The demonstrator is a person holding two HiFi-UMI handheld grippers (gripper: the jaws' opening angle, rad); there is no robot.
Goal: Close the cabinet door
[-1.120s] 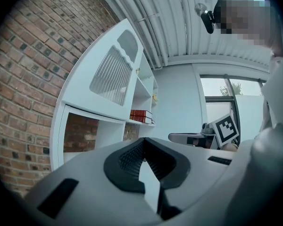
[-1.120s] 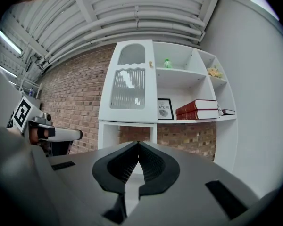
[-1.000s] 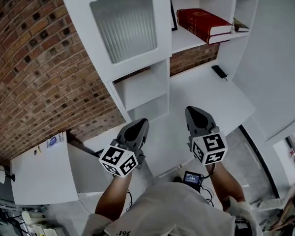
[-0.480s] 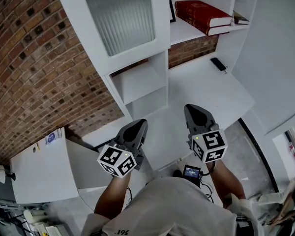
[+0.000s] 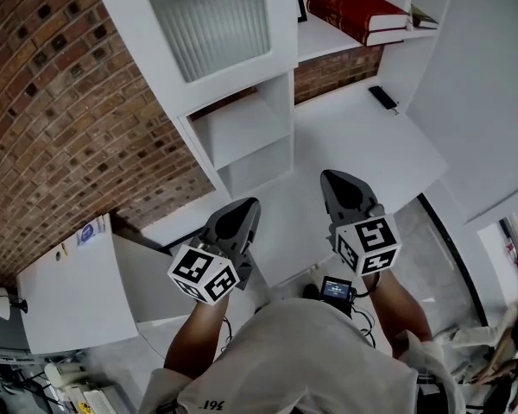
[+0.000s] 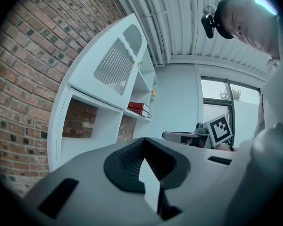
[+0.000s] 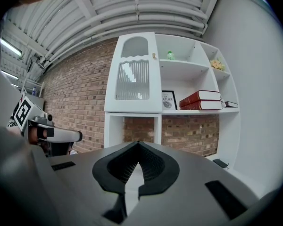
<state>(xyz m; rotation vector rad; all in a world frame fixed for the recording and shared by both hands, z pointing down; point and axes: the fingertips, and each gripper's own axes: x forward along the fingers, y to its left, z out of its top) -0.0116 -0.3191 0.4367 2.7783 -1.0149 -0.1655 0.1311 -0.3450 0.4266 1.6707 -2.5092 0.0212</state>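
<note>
Our left tongs (image 5: 246, 210) and right tongs (image 5: 332, 179) sit together, empty; the cabinet door (image 5: 211, 24) looks flush, so we should leave without bumping it.

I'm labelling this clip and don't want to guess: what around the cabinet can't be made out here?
- Inside behind the cabinet door: blurred by its ribbed glass in every view.
- Top of the door: cut off by the upper edge of the head view.
- Framed picture: print too small to read in the right gripper view.
- Small black thing on the white counter: too small to name in the head view.
- Red books: titles too small.
</note>
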